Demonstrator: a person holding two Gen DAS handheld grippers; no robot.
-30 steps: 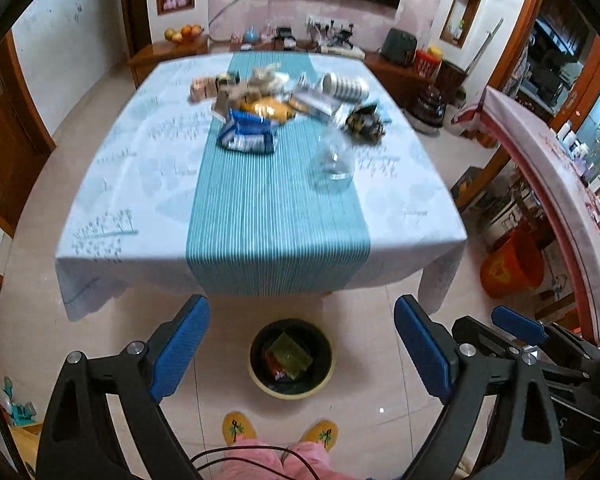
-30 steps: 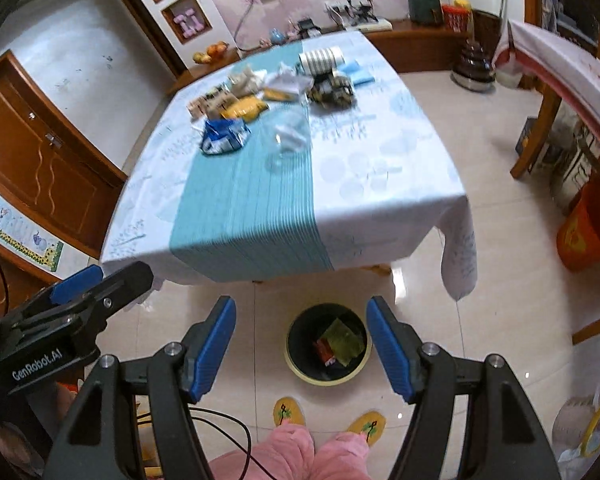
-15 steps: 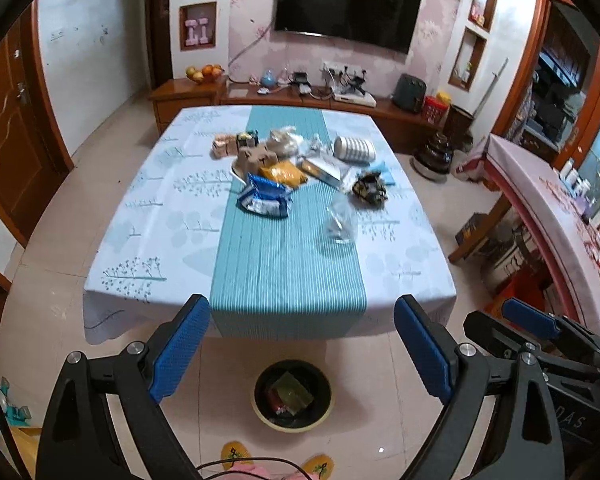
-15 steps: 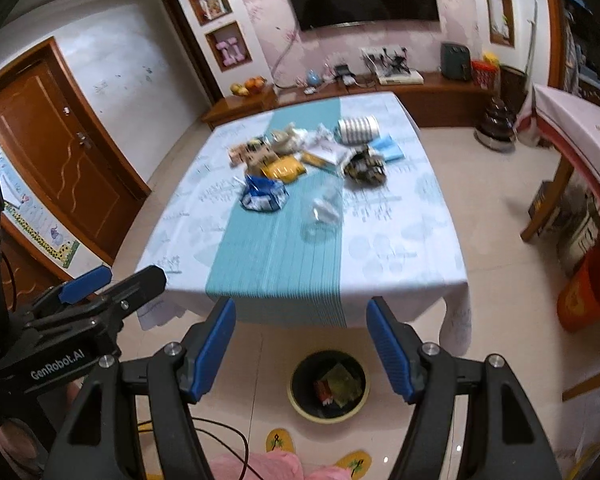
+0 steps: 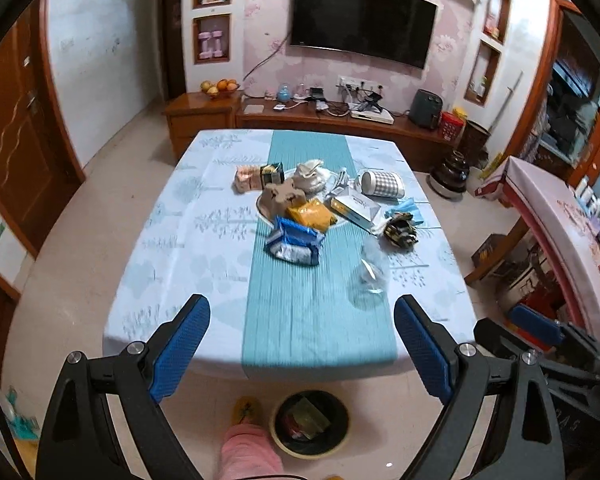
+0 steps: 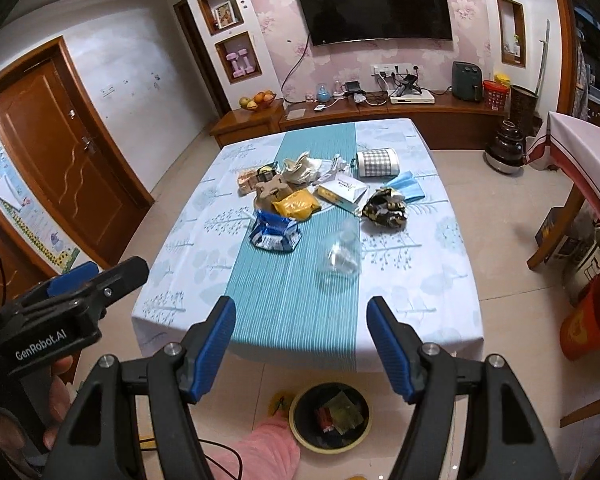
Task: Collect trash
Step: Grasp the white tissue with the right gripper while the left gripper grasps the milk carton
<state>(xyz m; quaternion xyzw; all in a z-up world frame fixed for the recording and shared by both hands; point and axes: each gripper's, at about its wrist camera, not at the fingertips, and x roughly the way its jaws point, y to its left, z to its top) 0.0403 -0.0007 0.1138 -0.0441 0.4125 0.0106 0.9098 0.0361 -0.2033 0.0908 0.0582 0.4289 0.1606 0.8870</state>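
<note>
One table [image 5: 172, 264], its cloth carrying the whole litter heap along the teal runner, presumably left within reach of the near edge: one checked roll [image 5: 382, 185], one blue snack bag [image 5: 294, 240], one yellow packet [image 5: 310, 213], one white carton [image 5: 354, 208], one clear plastic bag [image 5: 370, 272], one dark crumpled wrapper [image 5: 400, 231]. One waste bin [image 5: 310, 424] on the floor below that edge, holding a few scraps. Two claws, left gripper [image 5: 302, 350] and right gripper [image 6: 302, 346], both spread and empty, short of the trash.
</note>
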